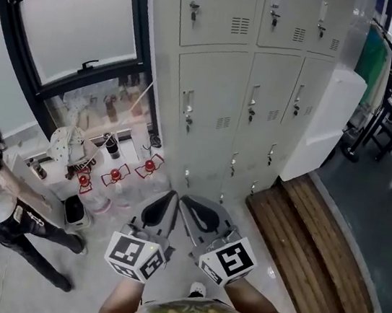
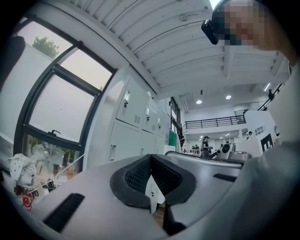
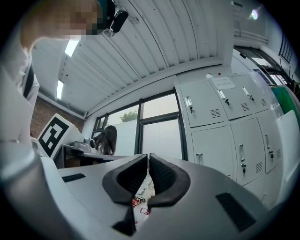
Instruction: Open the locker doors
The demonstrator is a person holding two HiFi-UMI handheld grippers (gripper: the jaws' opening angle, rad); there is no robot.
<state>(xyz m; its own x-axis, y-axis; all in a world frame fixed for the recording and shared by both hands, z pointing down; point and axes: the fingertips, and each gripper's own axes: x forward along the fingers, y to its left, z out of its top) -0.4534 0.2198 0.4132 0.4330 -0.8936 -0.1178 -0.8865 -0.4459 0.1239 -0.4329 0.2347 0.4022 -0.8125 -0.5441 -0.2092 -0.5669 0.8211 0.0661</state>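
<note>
A bank of light grey lockers [image 1: 250, 87] stands ahead of me, and every door I can see is closed. Small handles with keys, such as the handle [image 1: 187, 111], hang on the doors. My left gripper [image 1: 172, 195] and right gripper [image 1: 184, 201] are held side by side low in the head view, well short of the lockers. Both point toward them. In the left gripper view the left gripper [image 2: 151, 158] has its pads together with nothing between them, and the lockers [image 2: 126, 124] lie beyond. The right gripper [image 3: 148, 157] is likewise shut and empty, with the lockers [image 3: 220, 122] to its right.
A dark-framed window [image 1: 70, 24] is left of the lockers, with clutter and red-topped items [image 1: 114, 174] on the floor below it. A person [image 1: 0, 196] stands at far left. A white cabinet [image 1: 324, 127] and a wooden platform [image 1: 313, 250] sit to the right.
</note>
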